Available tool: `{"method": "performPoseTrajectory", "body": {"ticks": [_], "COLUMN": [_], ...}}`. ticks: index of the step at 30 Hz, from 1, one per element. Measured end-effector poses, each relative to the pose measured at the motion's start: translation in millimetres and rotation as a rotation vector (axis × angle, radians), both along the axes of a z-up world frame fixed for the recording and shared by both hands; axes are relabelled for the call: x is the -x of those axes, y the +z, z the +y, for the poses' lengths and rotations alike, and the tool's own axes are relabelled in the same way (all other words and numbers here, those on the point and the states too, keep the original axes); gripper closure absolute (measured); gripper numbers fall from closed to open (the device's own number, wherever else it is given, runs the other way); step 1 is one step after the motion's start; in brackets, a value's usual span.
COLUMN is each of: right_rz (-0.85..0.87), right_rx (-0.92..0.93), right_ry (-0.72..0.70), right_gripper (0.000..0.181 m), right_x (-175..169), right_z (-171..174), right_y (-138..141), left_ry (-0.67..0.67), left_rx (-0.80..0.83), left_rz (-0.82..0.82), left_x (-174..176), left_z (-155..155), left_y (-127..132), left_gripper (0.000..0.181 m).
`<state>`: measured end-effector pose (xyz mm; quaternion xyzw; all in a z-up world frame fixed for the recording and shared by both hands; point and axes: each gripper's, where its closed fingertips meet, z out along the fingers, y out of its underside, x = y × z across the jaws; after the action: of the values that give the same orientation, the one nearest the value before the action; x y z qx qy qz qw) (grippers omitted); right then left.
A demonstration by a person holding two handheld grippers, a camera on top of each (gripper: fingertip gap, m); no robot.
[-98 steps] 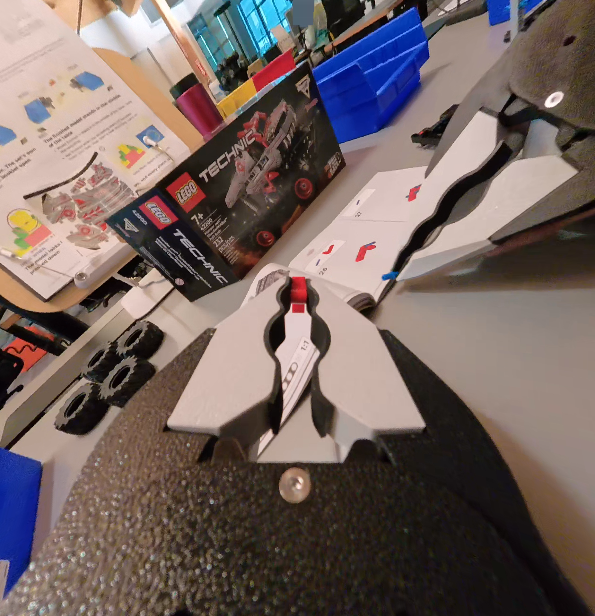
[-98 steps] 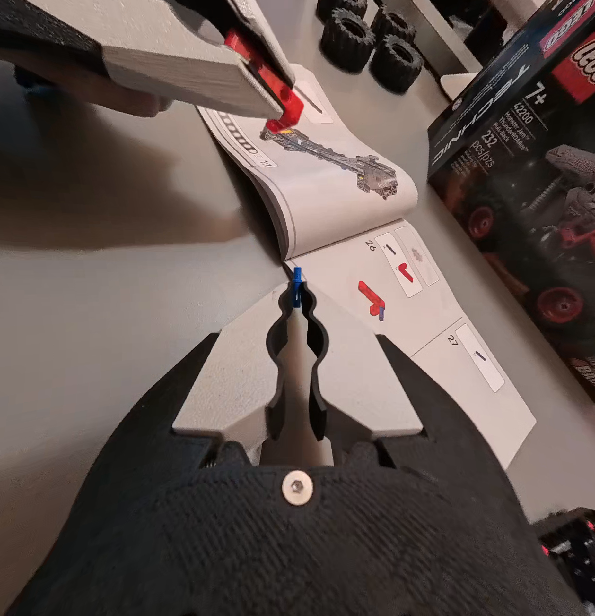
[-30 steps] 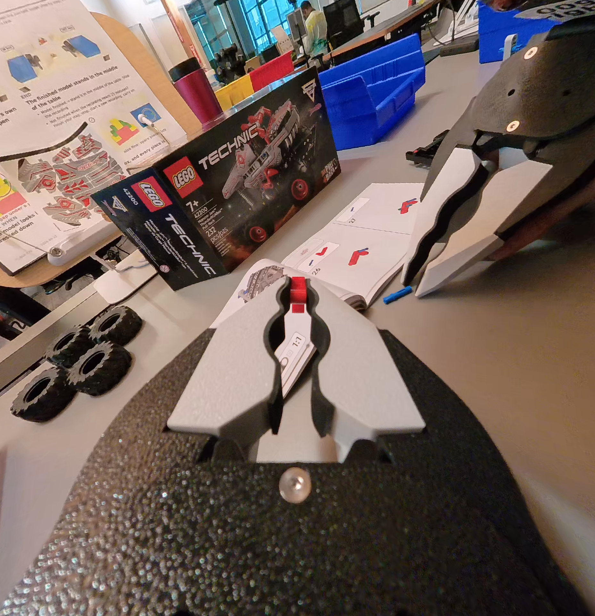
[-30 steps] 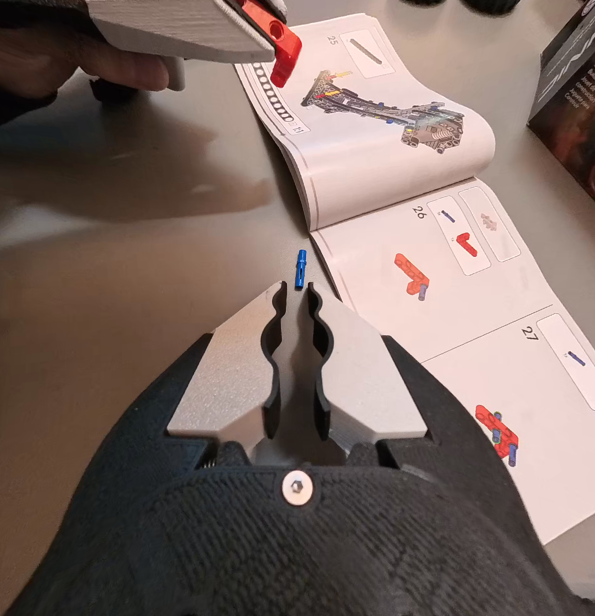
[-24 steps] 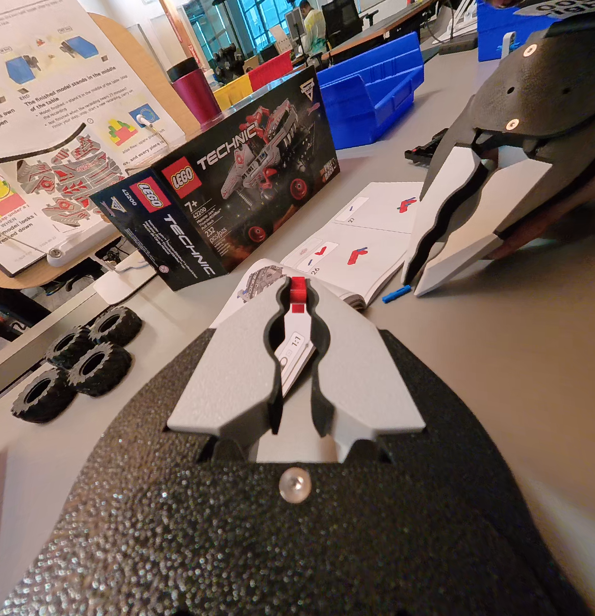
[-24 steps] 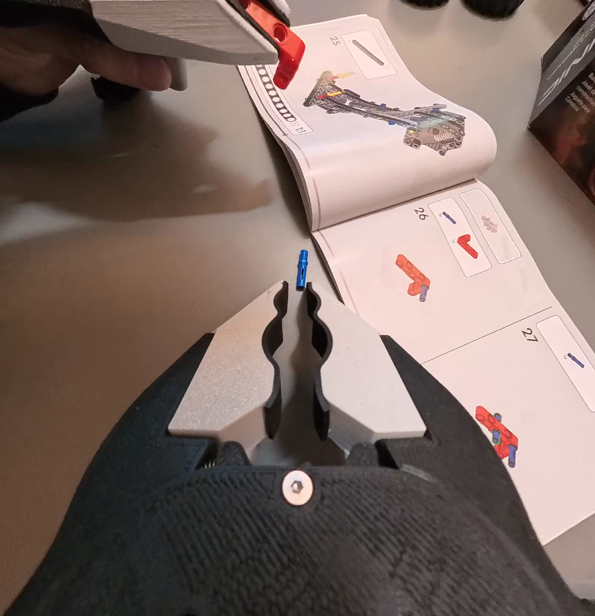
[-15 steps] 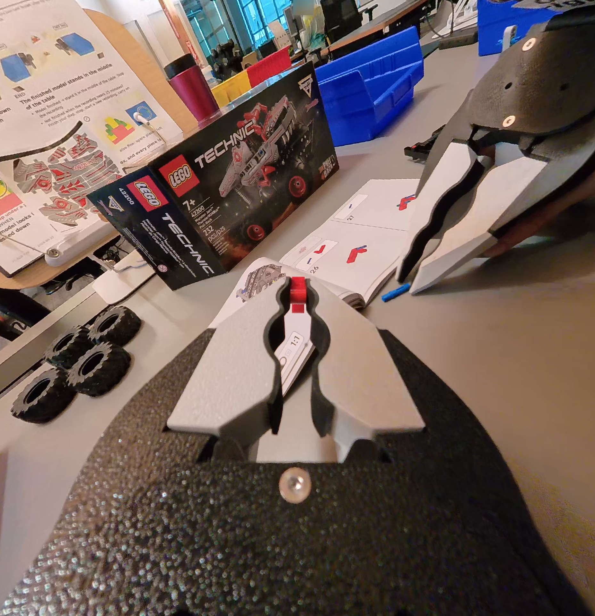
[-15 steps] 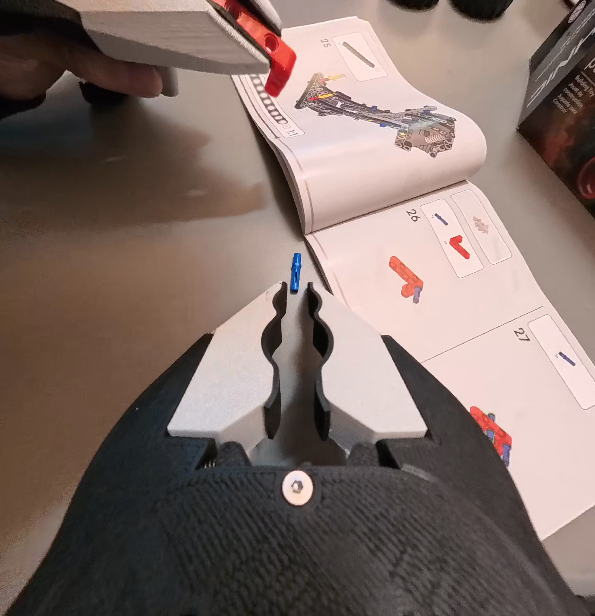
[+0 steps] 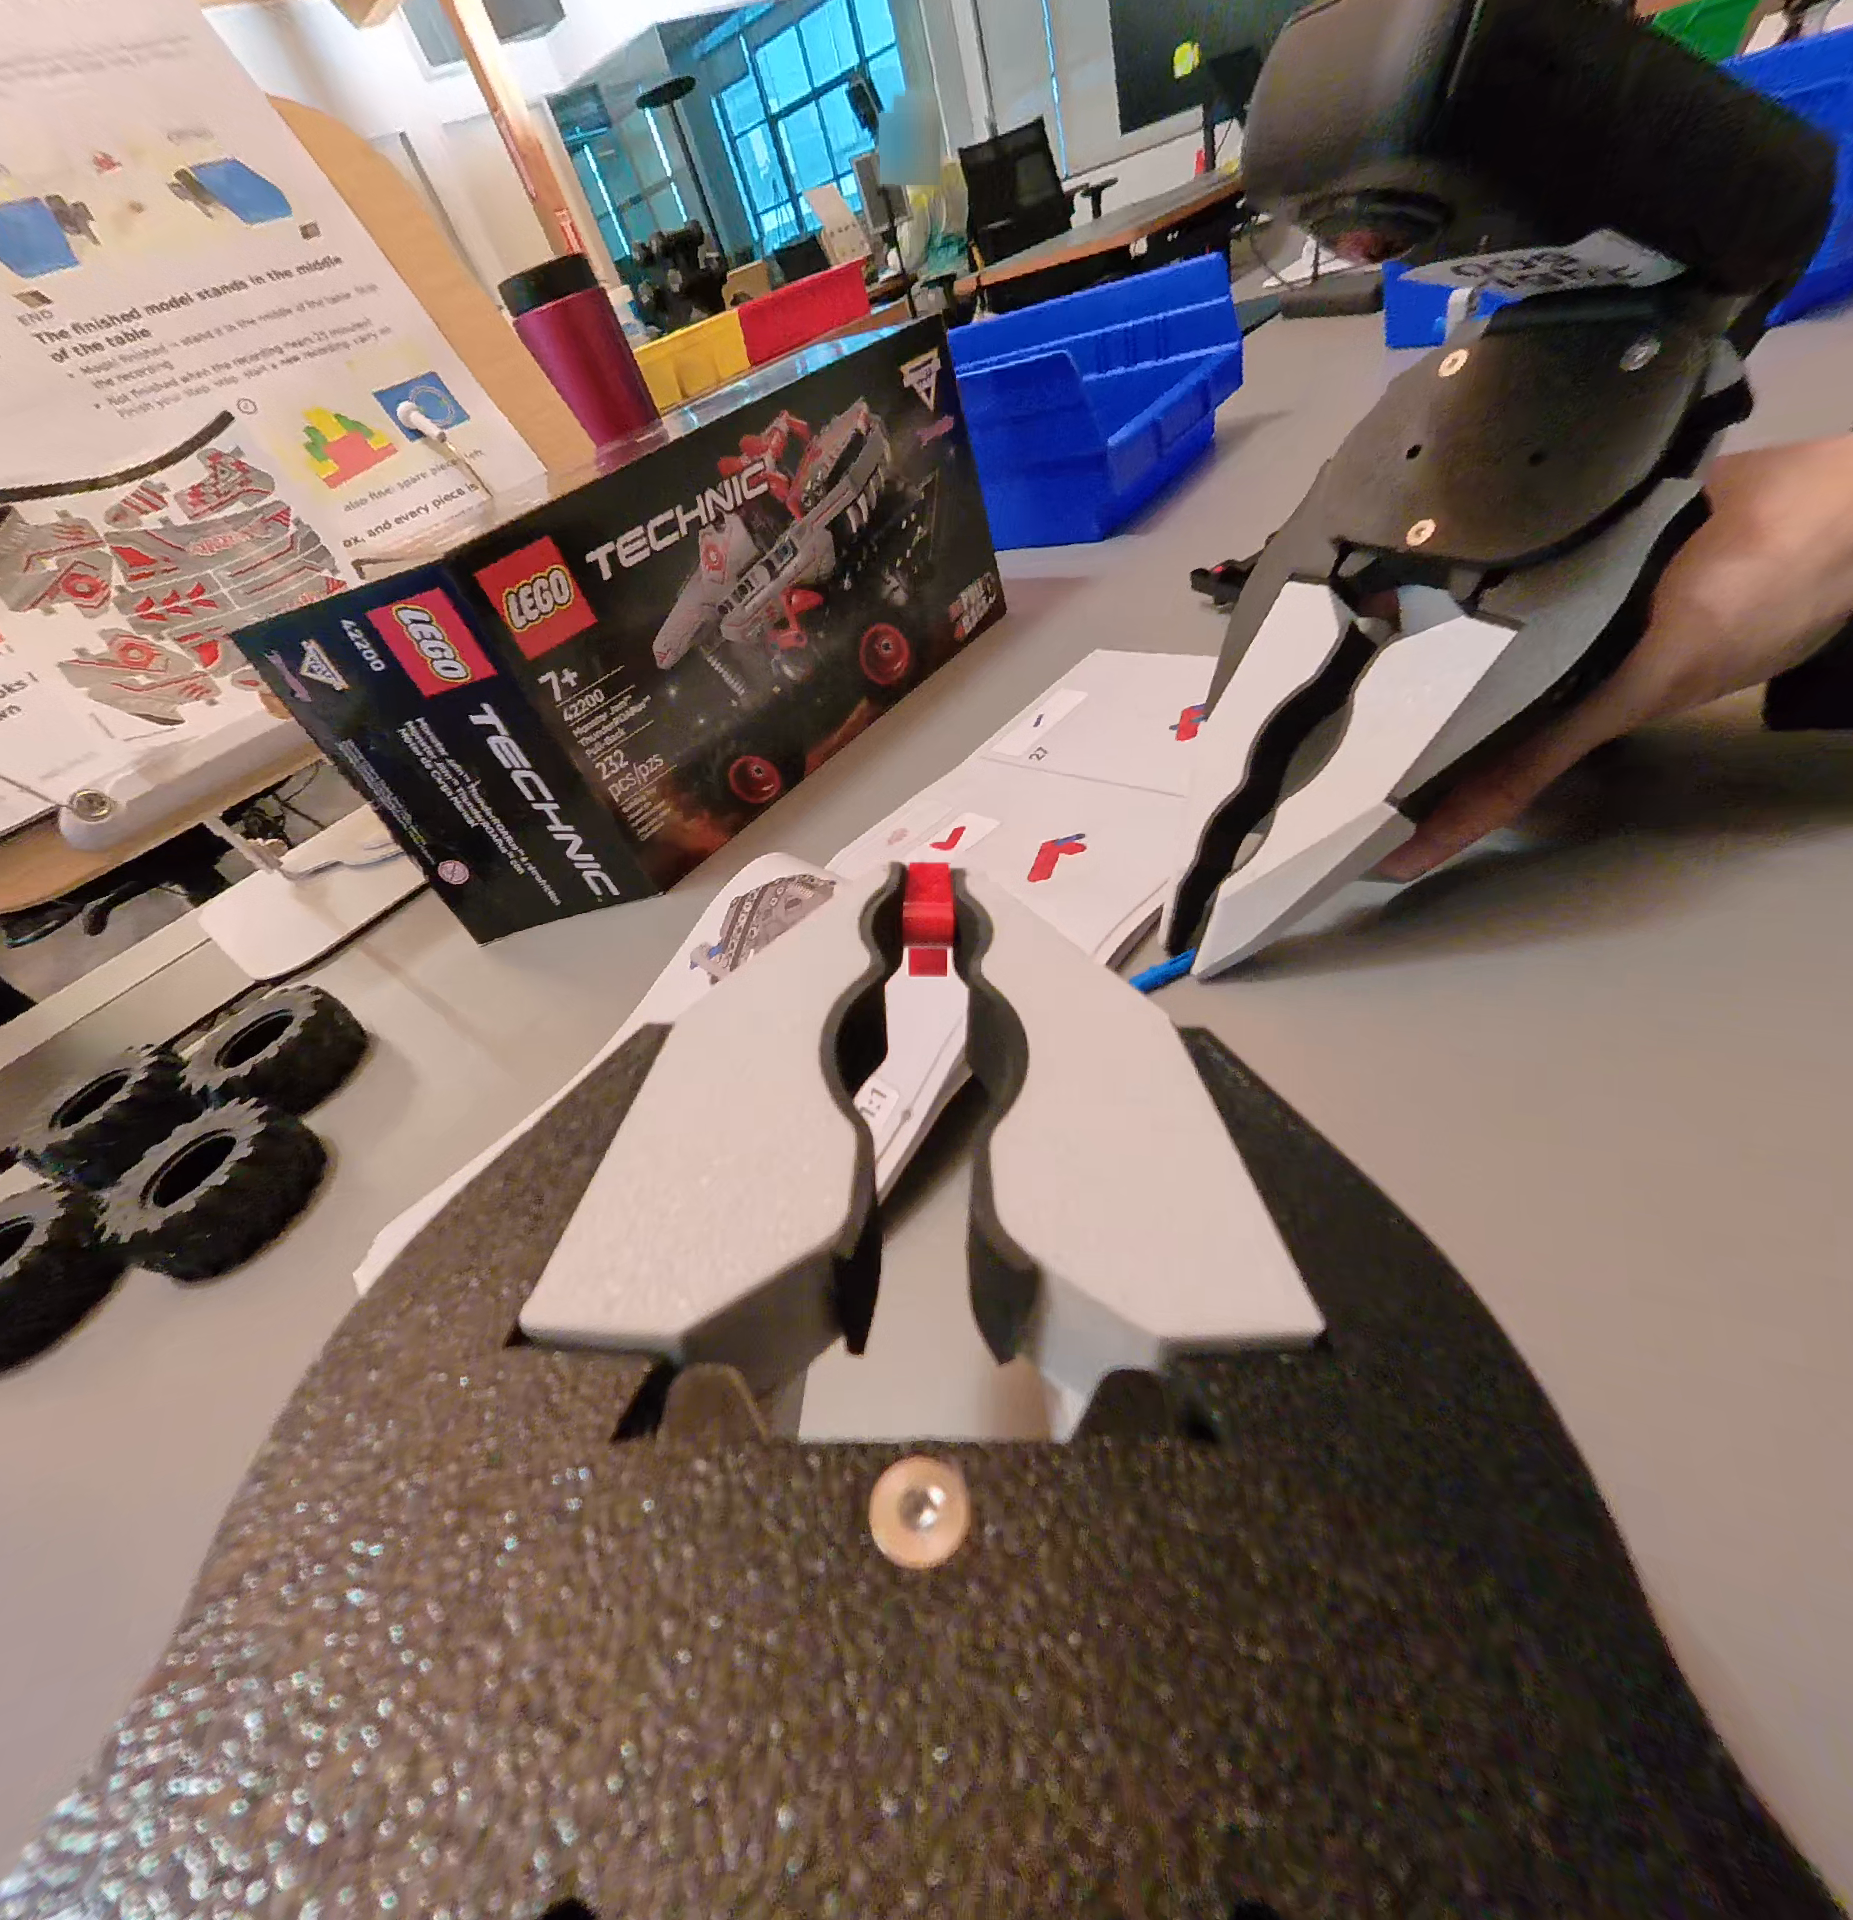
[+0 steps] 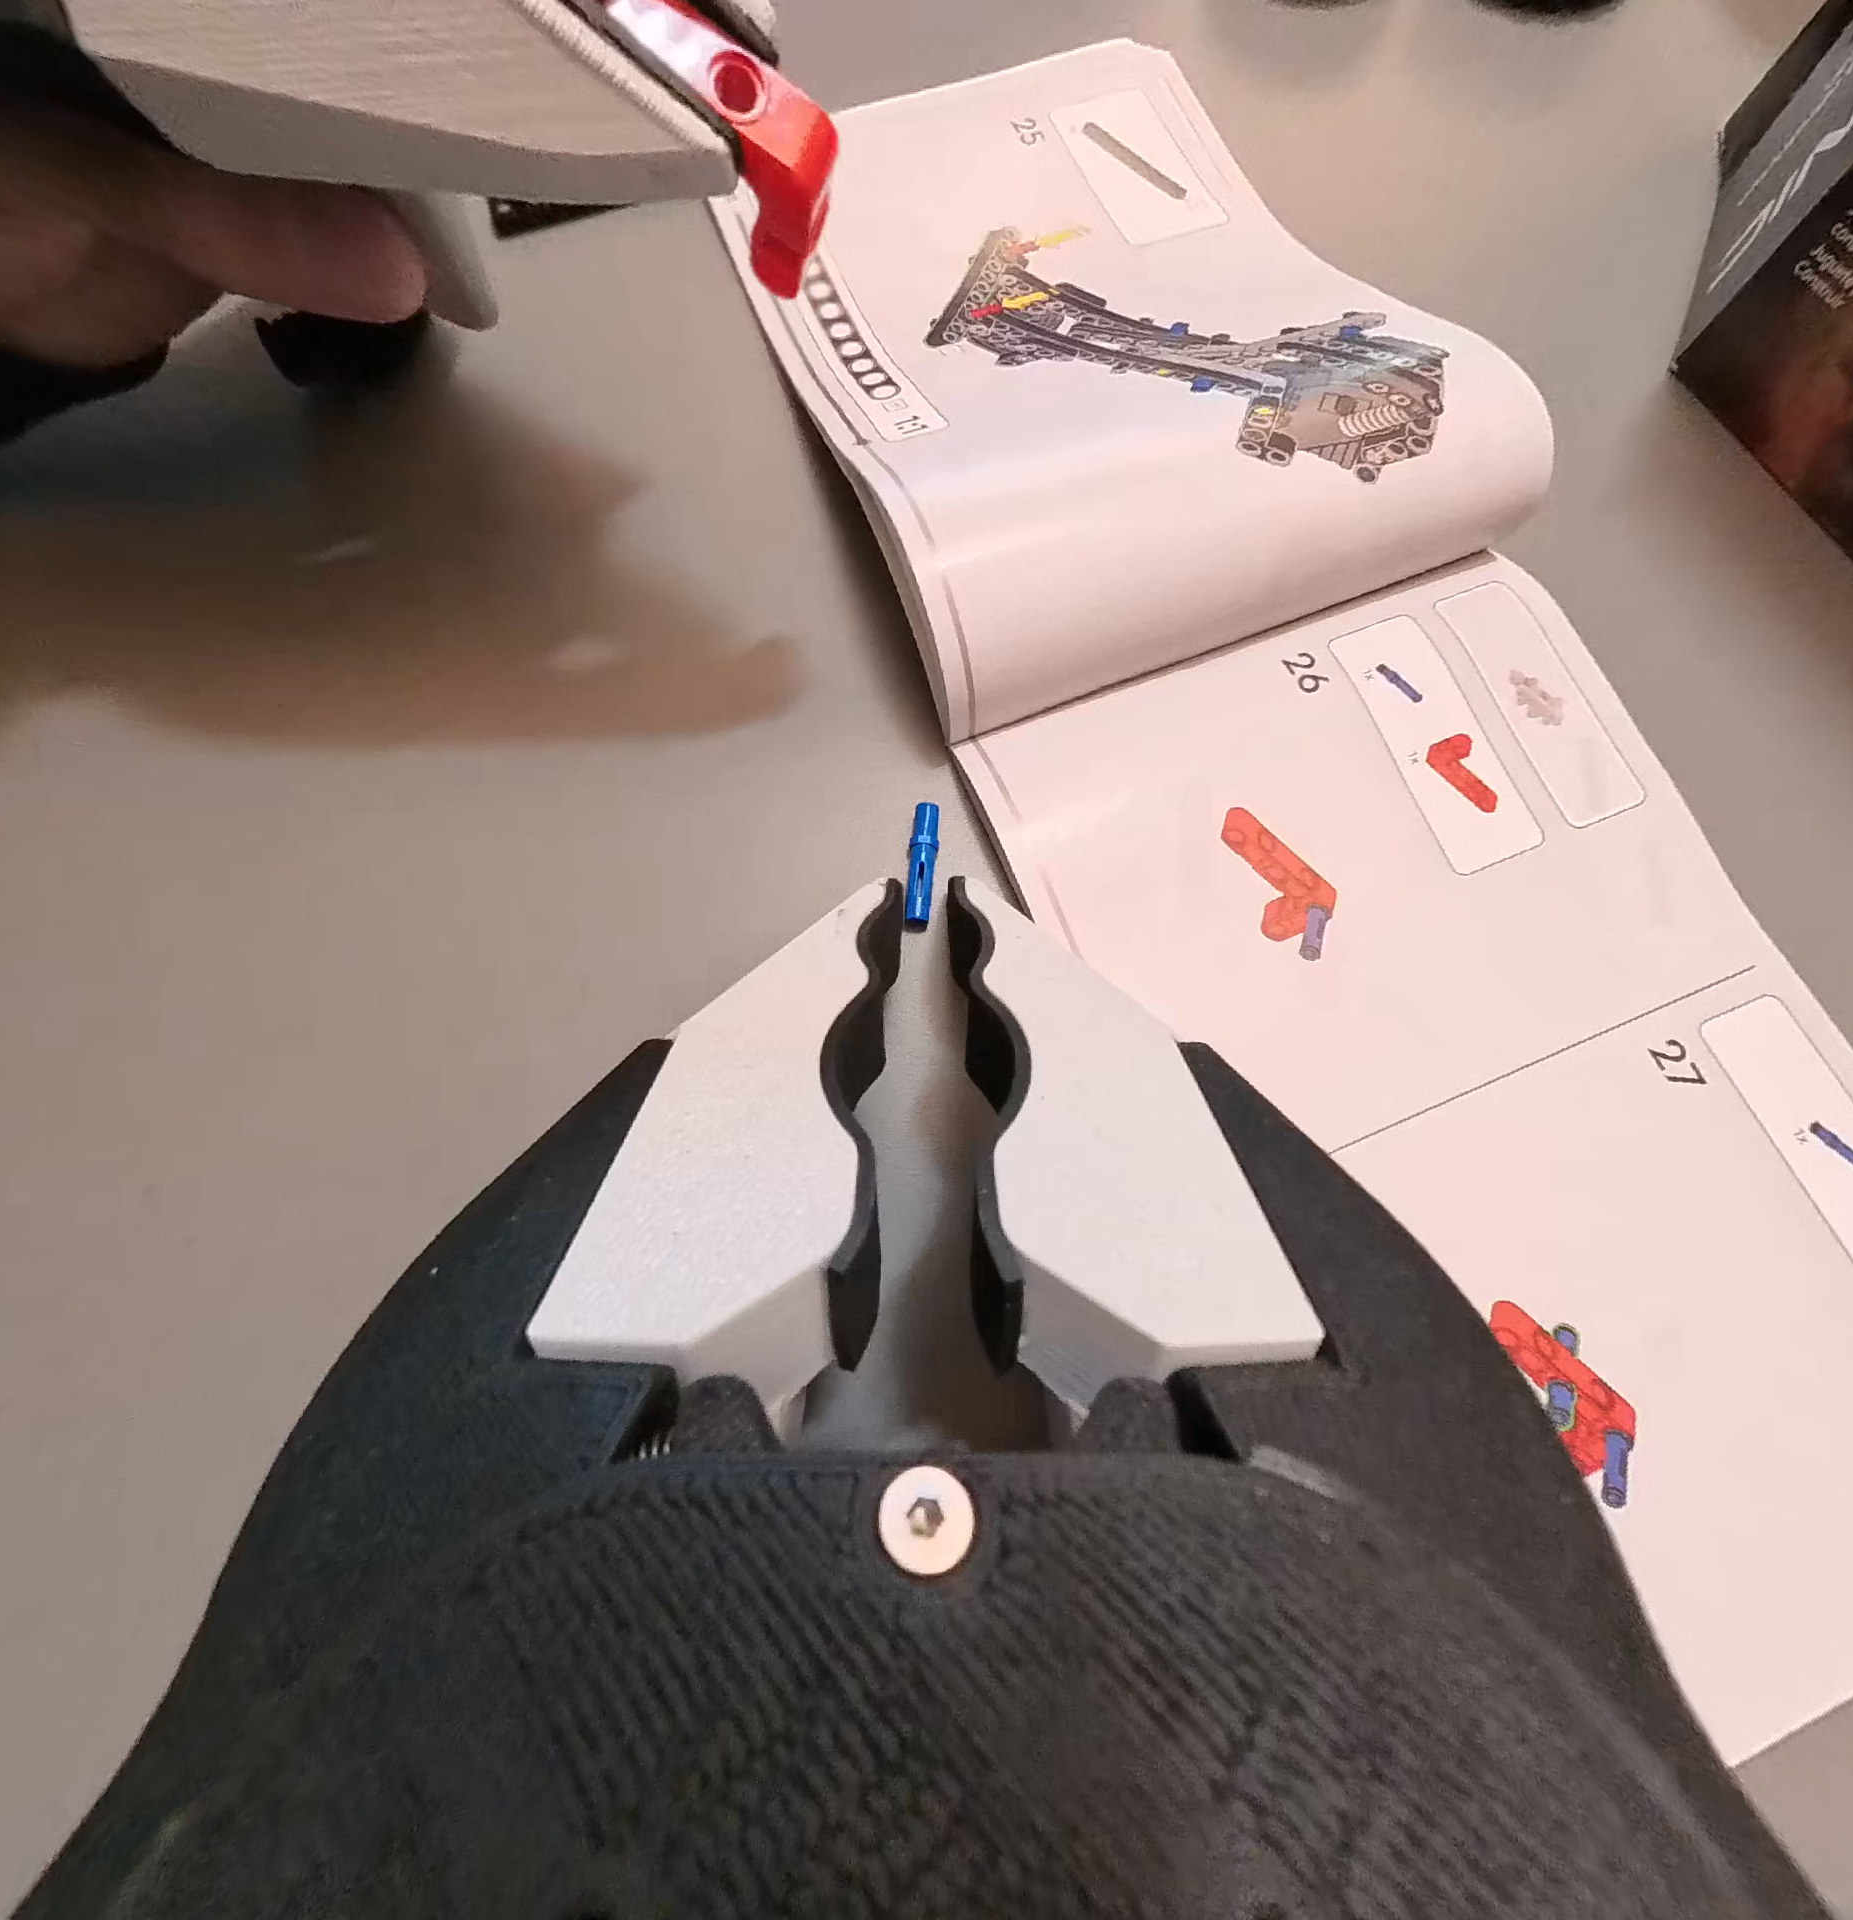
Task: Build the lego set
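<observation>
My left gripper (image 9: 924,914) is shut on a red L-shaped lego piece (image 9: 925,916) and holds it above the open instruction booklet (image 9: 1057,790). The right wrist view shows it at the top left with the red piece (image 10: 782,177) sticking out. My right gripper (image 10: 919,896) is slightly open with its tips down on the grey table, straddling the near end of a small blue pin (image 10: 920,864) that lies flat beside the booklet (image 10: 1317,727). In the left wrist view the right gripper (image 9: 1187,961) stands over the pin (image 9: 1156,975).
The black set box (image 9: 631,665) stands behind the booklet. Several black tyres (image 9: 174,1153) lie at the left. Blue bins (image 9: 1098,416) sit at the back. A poster board (image 9: 174,416) leans at the far left. A hand (image 9: 1680,665) holds the right gripper. The grippers' ends are close to 10 centimetres from one another.
The right gripper earlier held the blue pin, then let it go onto the table. In the last second it has edged forward so its tips reach the pin's near end.
</observation>
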<state>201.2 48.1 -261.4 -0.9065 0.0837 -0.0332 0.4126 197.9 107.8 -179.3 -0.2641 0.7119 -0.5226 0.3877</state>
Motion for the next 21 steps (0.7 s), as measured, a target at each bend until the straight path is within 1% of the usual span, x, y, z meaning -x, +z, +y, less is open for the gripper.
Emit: {"method": "performPoseTrajectory", "body": {"ticks": [1,7,10,21], "right_rz": [-0.008,-0.065,-0.082,-0.047], "right_rx": [0.001,0.012,0.015,0.009], "right_ry": [0.000,0.003,0.009,0.014], "right_gripper": [0.174,0.175,0.176,0.177], "right_x": [0.0,0.2,1.0,1.0], "right_z": [0.1,0.3,0.5,1.1], "right_y": [0.0,0.0,0.0,0.0], "left_ry": [-0.003,-0.033,-0.048,-0.054], "left_rx": [-0.003,-0.053,-0.052,-0.010], "left_rz": [-0.003,-0.046,-0.050,-0.050], "left_x": [1.0,6.9,8.6,9.3], "left_z": [-0.6,-7.1,-9.3,-8.3], "left_y": [0.7,3.8,5.1,9.4], "left_gripper": [0.177,0.176,0.177,0.176]}}
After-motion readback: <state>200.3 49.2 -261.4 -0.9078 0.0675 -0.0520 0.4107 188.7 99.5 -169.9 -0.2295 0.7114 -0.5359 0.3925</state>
